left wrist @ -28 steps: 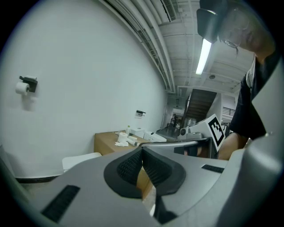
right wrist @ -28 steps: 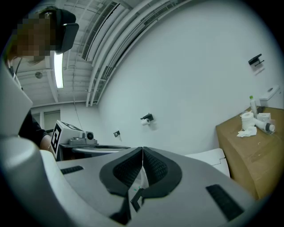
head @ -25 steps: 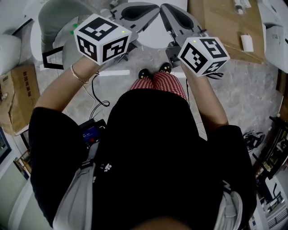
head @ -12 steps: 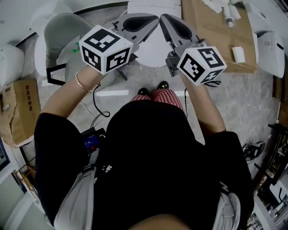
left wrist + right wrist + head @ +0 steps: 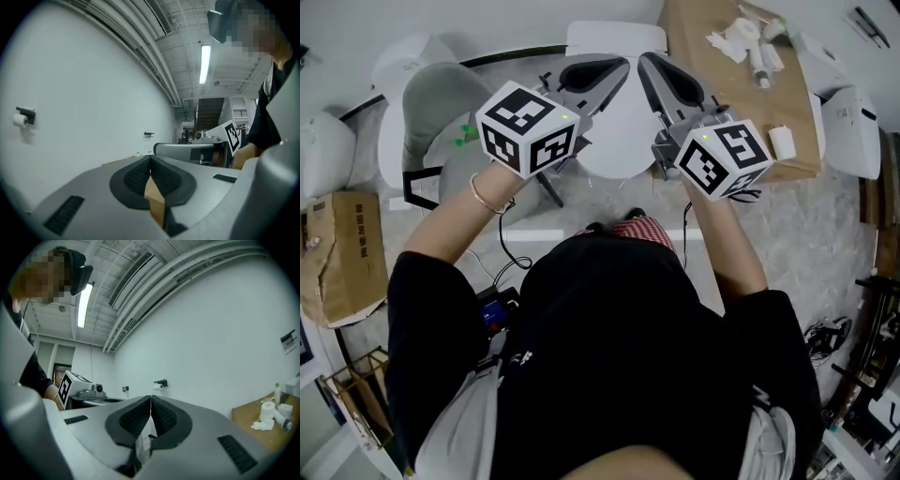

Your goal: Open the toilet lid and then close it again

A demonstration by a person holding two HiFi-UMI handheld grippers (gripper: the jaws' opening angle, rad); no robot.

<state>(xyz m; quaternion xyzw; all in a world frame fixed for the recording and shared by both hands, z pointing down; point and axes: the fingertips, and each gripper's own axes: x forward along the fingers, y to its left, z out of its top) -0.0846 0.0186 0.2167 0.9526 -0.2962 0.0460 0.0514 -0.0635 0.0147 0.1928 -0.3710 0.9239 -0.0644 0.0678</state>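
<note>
While my left gripper [image 5: 614,71] hangs with jaws pressed together, empty, the toilet lid [image 5: 612,131] lies down below both tips. I expect stiff, slick, light plastic, best lifted under its front rim. My right gripper [image 5: 652,67] is likewise pinched closed, empty.

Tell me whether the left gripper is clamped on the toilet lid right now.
No: the left gripper has its jaws pressed together with nothing between them.

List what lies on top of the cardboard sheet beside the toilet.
Crumpled white paper, a white bottle and a small white box lie on the cardboard. The right gripper covers its left edge.
</note>
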